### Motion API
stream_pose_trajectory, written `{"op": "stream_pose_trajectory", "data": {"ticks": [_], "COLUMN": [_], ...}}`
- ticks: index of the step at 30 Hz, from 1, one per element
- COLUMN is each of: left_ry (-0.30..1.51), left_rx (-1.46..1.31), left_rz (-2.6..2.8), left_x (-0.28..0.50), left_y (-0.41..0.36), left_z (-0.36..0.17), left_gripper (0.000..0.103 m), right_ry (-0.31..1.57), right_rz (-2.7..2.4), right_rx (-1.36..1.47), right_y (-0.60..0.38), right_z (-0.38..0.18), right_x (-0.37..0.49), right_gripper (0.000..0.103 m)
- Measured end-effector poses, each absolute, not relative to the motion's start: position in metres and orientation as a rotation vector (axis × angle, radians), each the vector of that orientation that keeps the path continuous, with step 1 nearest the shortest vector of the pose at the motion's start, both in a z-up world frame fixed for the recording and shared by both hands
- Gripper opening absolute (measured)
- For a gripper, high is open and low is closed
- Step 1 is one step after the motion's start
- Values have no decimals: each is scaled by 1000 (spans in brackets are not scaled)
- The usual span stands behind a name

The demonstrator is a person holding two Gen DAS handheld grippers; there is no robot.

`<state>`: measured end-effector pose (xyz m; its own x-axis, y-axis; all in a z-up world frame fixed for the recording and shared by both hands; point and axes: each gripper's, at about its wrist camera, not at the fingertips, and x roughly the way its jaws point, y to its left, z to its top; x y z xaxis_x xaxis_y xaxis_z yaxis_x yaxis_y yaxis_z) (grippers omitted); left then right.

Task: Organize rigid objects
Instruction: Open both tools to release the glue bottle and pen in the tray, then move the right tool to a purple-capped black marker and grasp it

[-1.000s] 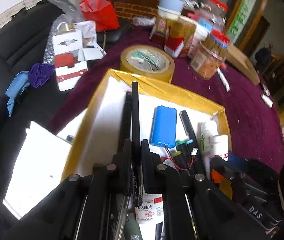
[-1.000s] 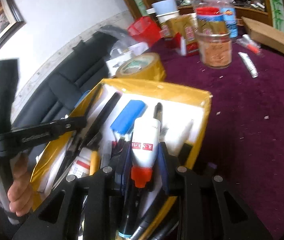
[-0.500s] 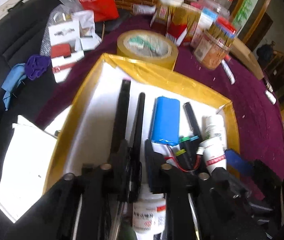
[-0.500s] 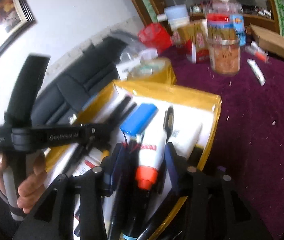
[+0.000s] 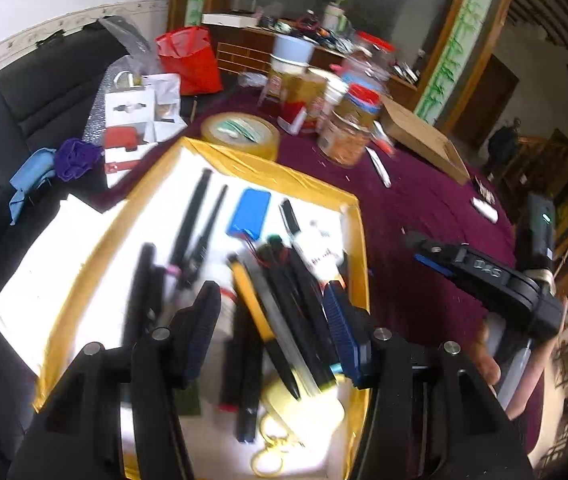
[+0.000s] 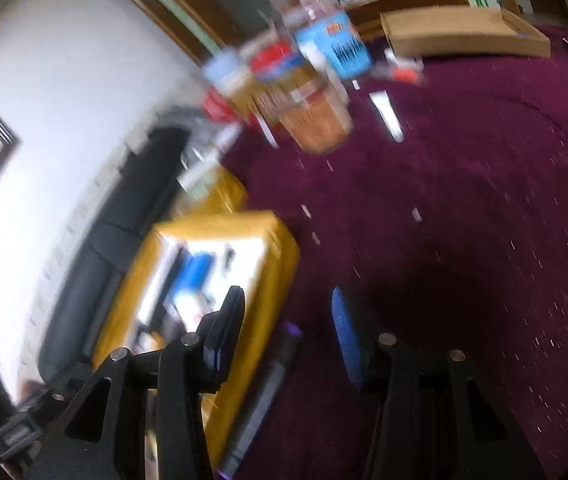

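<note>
A yellow-rimmed tray (image 5: 243, 160) with a white floor holds several pens, a blue battery pack (image 5: 249, 212) and a white bottle (image 5: 320, 248). My left gripper (image 5: 271, 316) hovers over the near pens with its jaws opening and nothing gripped; a long black pen (image 5: 213, 216) lies free in the tray. My right gripper (image 5: 420, 248), held by a hand, is off to the right of the tray. In the blurred right wrist view, my right gripper (image 6: 286, 320) is above the purple cloth beside the tray (image 6: 279, 272), jaws closing with nothing pressed. A grey marker (image 6: 267, 392) lies below.
A roll of yellow tape (image 5: 239, 132) sits just behind the tray, with jars (image 5: 348, 132) and a cardboard box (image 5: 424, 140) farther back. A white tube (image 5: 380, 164) lies on the purple cloth (image 5: 424, 208). A black sofa (image 5: 3, 120) with boxes and rags is at left.
My left gripper let go of the black pen, opened and drew back above the tray. My right gripper released the white red-capped bottle and swung right, off the tray and over the cloth.
</note>
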<state>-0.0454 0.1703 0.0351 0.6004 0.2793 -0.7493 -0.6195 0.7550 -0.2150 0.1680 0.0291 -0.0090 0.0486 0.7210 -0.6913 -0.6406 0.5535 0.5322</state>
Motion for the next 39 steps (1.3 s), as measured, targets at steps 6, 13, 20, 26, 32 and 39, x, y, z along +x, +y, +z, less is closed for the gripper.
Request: {"op": "stream_pose_trajectory", "data": {"ticks": [6,13,20,26,32,39], "left_ry": [769,779,789,781,792,821], "left_rx": [-484,-511,-519,-526,-511,-498], "left_rz": [553,562,554,563,525,448], "left_x": [-46,-48,-48,-54,-55,-39], "left_y": [160,162,161,157,145,123], "left_z": [34,26,21,22,22,15], "left_gripper": [52,52,52,52,52,52], "right_ry": [1174,1168,1047,1060,1137,1198], "right_rz": [1107,1072,1021,1044,1053,963], "right_rx": [-122,-224,-344,-377,-204,-78], "right_y": [55,71,78,77,41,1], "right_z": [-25,-38,-37,-35,-26,-40], "right_x": [132,116,96,99,129,159], "right_gripper": [25,23,25,17,15,18]}}
